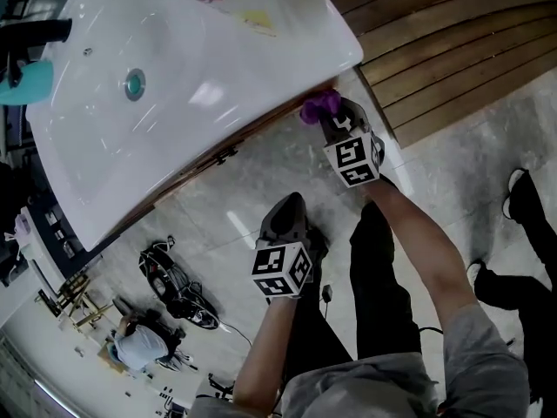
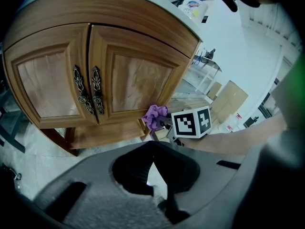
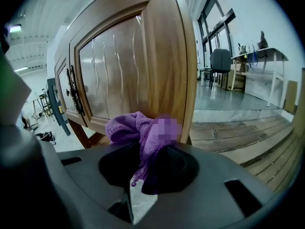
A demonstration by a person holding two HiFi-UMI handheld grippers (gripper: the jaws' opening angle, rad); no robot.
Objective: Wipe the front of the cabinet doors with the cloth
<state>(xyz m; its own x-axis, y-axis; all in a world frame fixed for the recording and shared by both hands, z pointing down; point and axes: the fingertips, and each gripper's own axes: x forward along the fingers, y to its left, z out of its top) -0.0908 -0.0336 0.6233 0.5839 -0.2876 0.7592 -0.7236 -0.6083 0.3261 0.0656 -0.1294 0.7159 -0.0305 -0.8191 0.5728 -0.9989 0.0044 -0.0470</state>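
A wooden cabinet (image 2: pixel 119 75) with two doors and ornate dark handles (image 2: pixel 90 89) stands under a white sink (image 1: pixel 174 68). My right gripper (image 1: pixel 335 116) is shut on a purple cloth (image 3: pixel 140 132), which is bunched against the lower right corner of the right door (image 3: pixel 133 66). The cloth (image 2: pixel 155 116) also shows low on the cabinet in the left gripper view, and the cloth (image 1: pixel 318 105) peeks out under the sink rim in the head view. My left gripper (image 1: pixel 287 220) hangs back from the doors, shut with nothing between its jaws.
Wooden decking (image 1: pixel 444 42) lies right of the cabinet. Tiled floor (image 1: pixel 261 181) spreads in front. A dark bag and cables (image 1: pixel 174 286) lie on the floor to the left. A teal object (image 1: pixel 26 81) sits at the sink's left end. My legs (image 1: pixel 383 277) stand below.
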